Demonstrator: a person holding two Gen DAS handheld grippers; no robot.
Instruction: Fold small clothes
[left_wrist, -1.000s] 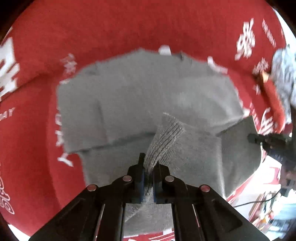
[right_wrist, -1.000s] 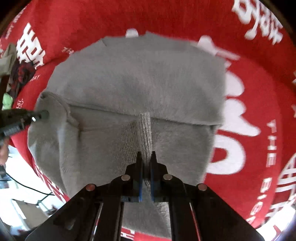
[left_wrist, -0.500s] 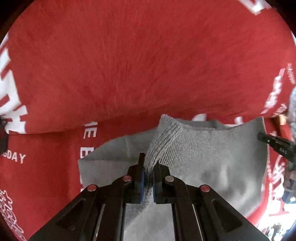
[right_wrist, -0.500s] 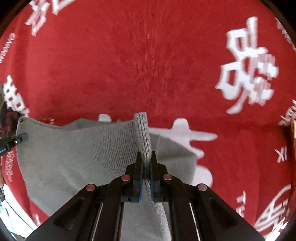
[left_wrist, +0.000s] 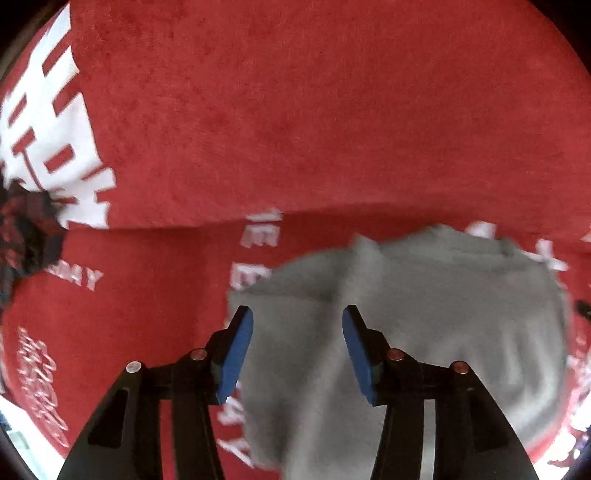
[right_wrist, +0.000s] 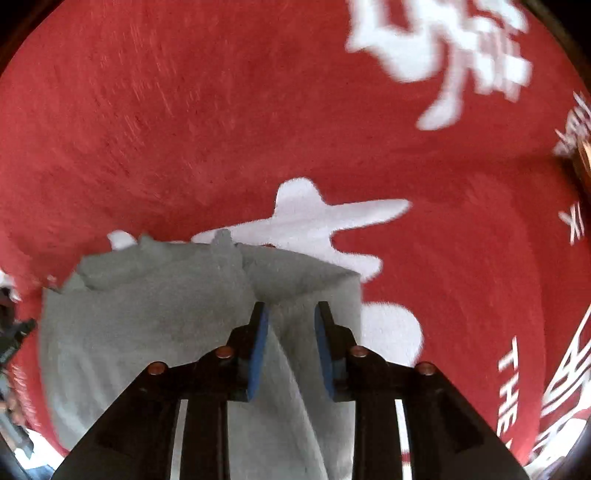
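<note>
L gripper (left_wrist: 297, 325): jaws have just been opening and now stand fairly wide, blue pads clear of the cloth on both sides. The grey garment (left_wrist: 424, 332) lies under and between them, not pinched. A raised ridge of fabric runs up from between the jaws, prob. the edge it was carrying, now lying loose.

R gripper (right_wrist: 290, 325): same story but narrower. Its jaws have just been opening too, w/ a small gap showing, and a fold line of the grey garment (right_wrist: 155, 332) passes between the pads w/o being squeezed as far as I can tell. So both have let go; neither holds anything.

Outward: the garment sits as a compact, doubled-over shape on the red cloth w/ white lettering (left_wrist: 295, 129), which covers the whole work surface. The far edge of the garment is a bit lumpy and uneven in the R view; the near part is cut off by the gripper bodies. Dark bundle (left_wrist: 26, 236) at the far L edge, separate from the garment; can't tell what it is.

Progress, judged: a fold has been laid down and released, so this garment is well along. Left: maybe one more fold, or tidying the ragged far edge, then setting it aside. Can't tell if other clothes wait.
</note>
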